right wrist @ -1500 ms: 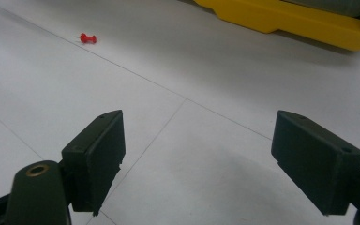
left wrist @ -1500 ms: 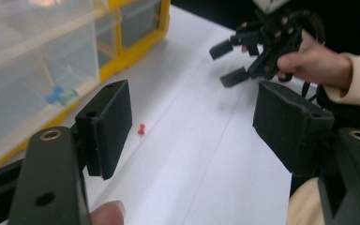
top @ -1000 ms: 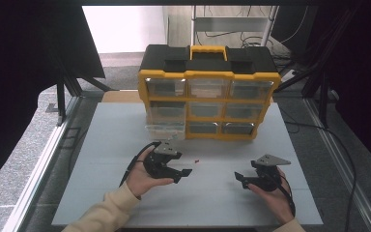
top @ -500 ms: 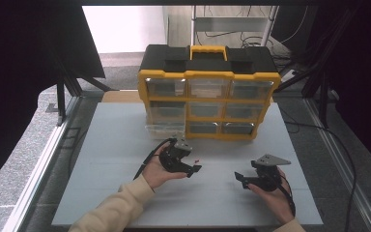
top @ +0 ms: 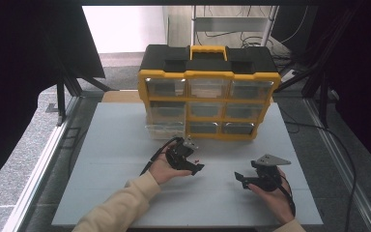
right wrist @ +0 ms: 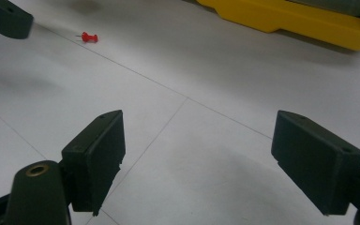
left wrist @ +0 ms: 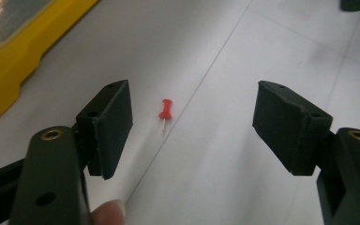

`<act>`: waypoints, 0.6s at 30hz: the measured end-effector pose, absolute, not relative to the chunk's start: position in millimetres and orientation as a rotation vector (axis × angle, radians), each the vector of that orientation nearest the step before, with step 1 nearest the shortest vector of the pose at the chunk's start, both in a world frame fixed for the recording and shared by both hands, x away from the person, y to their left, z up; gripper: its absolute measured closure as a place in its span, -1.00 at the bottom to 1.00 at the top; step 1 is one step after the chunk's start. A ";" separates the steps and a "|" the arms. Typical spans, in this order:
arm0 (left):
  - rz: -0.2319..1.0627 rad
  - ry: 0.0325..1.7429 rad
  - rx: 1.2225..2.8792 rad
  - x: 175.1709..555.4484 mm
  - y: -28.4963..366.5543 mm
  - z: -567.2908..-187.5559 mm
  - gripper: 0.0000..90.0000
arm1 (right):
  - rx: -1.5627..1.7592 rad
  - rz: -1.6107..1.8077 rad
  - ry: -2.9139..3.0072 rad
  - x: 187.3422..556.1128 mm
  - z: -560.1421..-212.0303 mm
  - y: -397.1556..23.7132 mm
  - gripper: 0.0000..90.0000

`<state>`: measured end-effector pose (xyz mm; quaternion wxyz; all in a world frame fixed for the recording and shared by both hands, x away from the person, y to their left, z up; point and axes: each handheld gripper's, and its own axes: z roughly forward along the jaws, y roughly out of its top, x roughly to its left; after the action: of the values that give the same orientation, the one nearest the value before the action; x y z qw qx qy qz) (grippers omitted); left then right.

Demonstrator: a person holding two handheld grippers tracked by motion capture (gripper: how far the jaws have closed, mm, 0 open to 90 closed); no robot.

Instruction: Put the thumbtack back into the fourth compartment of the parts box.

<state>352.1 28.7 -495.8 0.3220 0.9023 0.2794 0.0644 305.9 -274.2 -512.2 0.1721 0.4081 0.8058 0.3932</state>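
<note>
left gripper [left wrist: 194, 126] hovers, jaws apart, over red pushpin [left wrist: 165, 111]

Pushpin [left wrist: 165, 109]: glossy red plastic head, thin metal pin. Counter [top: 125, 159]: smooth matt white. Organizer [top: 207, 77]: yellow plastic, clear drawers.

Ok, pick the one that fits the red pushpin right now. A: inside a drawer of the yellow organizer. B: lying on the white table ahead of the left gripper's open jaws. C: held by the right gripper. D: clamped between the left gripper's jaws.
B: the left gripper view shows the red pushpin lying on the white table, untouched, ahead of the left gripper and its open jaws.
</note>
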 end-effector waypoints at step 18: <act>0.168 0.750 2.428 368.6 16.1 -513.4 -0.36 | 1.153 1.113 2.291 305.7 -512.6 -274.1 -0.60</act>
<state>368.6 16.1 -513.4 0.2930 0.9116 0.2815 0.0629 305.7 -274.1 -512.6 0.1720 0.4061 0.8074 0.3920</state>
